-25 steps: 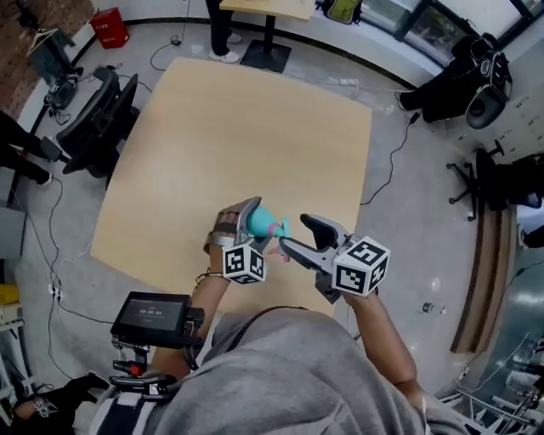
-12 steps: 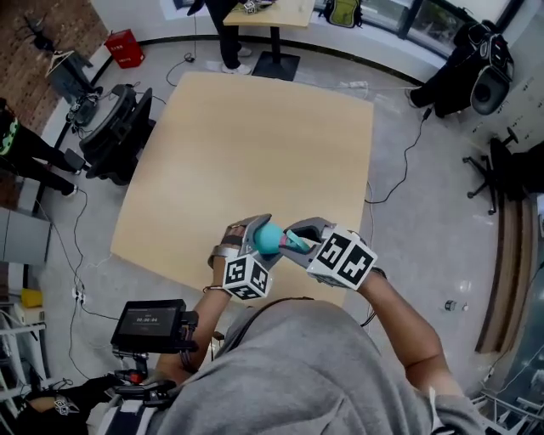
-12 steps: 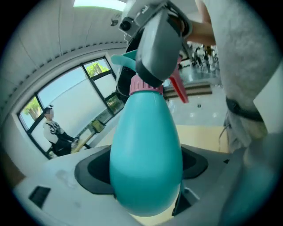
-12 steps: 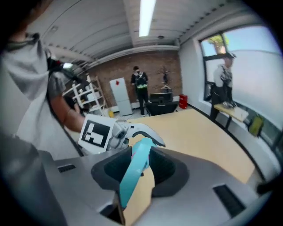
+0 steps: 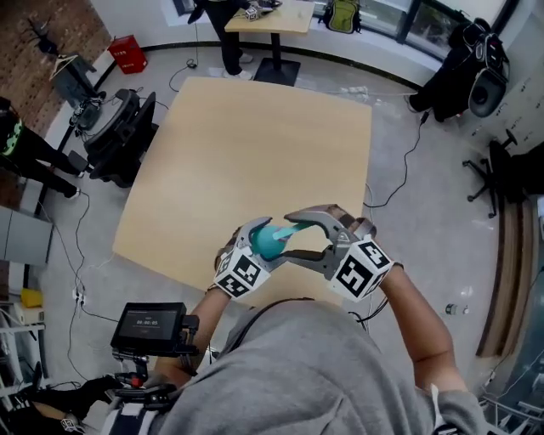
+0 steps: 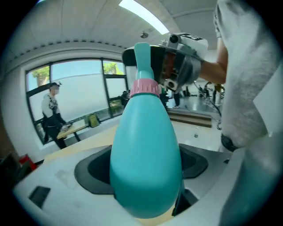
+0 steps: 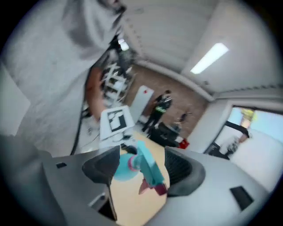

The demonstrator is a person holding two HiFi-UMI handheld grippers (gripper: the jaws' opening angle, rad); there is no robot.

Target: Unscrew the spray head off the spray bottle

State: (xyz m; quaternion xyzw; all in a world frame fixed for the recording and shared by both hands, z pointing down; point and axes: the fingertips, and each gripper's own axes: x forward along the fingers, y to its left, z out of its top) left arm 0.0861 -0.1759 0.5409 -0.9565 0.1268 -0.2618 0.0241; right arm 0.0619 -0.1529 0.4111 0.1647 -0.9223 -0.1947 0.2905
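Note:
A teal spray bottle (image 5: 269, 242) with a pink collar (image 6: 144, 87) is clamped by its body in my left gripper (image 5: 260, 240), above the near edge of the wooden table (image 5: 255, 127). In the left gripper view the bottle (image 6: 146, 159) fills the space between the pads, neck pointing away. My right gripper (image 5: 289, 238) has its jaws around the teal spray head (image 7: 148, 170); they have just been opening and stand apart from the head, which has a dark pink nozzle tip (image 7: 160, 189). The left gripper's marker cube (image 7: 116, 120) shows behind the bottle.
Black office chairs (image 5: 119, 127) stand left of the table. A second table (image 5: 272, 13) with a person beside it is at the top. Cables run over the floor on the right. A small screen device (image 5: 151, 327) hangs at the person's lower left.
The right gripper closed on the spray head, then opened wider around it. The left gripper rolled and rose slightly with the bottle.

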